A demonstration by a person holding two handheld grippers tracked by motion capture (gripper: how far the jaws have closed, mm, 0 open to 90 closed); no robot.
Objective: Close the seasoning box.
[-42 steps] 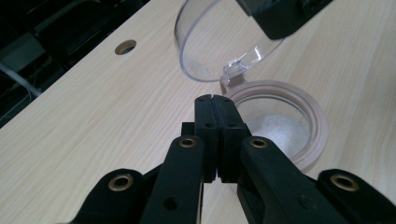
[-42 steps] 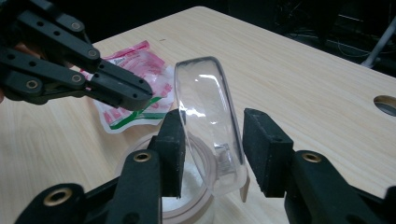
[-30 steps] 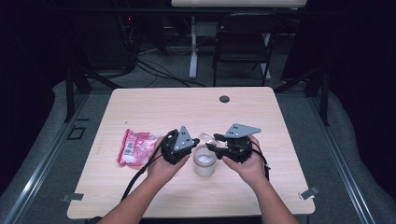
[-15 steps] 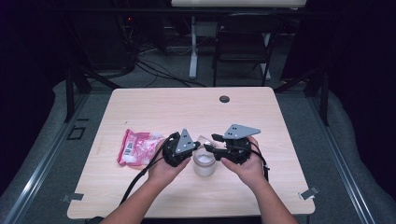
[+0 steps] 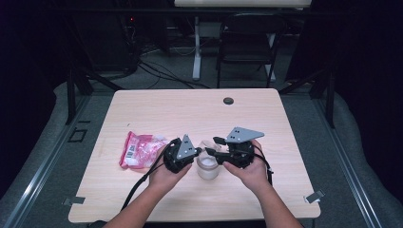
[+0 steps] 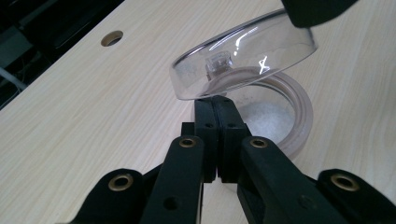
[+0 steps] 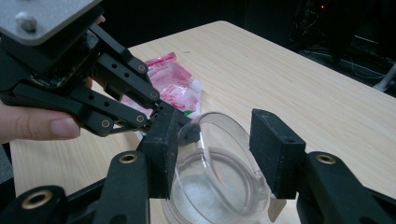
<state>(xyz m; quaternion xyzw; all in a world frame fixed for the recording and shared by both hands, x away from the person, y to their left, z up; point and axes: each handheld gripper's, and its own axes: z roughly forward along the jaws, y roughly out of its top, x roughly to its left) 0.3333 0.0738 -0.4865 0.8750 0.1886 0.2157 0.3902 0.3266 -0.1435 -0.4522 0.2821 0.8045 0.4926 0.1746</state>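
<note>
Left gripper (image 5: 199, 153) shut tight, black jaws pressed flat together with nothing visible between them in the left gripper view, tips resting just beside the near rim of the round clear plastic jar (image 6: 275, 116), which holds a layer of white granules. Right gripper (image 7: 219, 147) spread wide, foam-faced pads standing on either side of the clear round plastic lid (image 7: 224, 163), tilted steeply over the jar's mouth; whether the pads actually press on the lid's edge cannot be told. In the left gripper view, lid (image 6: 243, 60) raised on a slant above the jar, one edge low by the closed jaws, the far edge high under a dark jaw tip of the other gripper. Seen from above, jar (image 5: 208, 166) standing between the two hands near the front middle of the pale wooden table (image 5: 190, 109). Pink and white plastic packet (image 5: 140, 149) lying flat just left of the left hand. Small dark round hole (image 5: 228, 100) well apart, toward the table's far edge.
</note>
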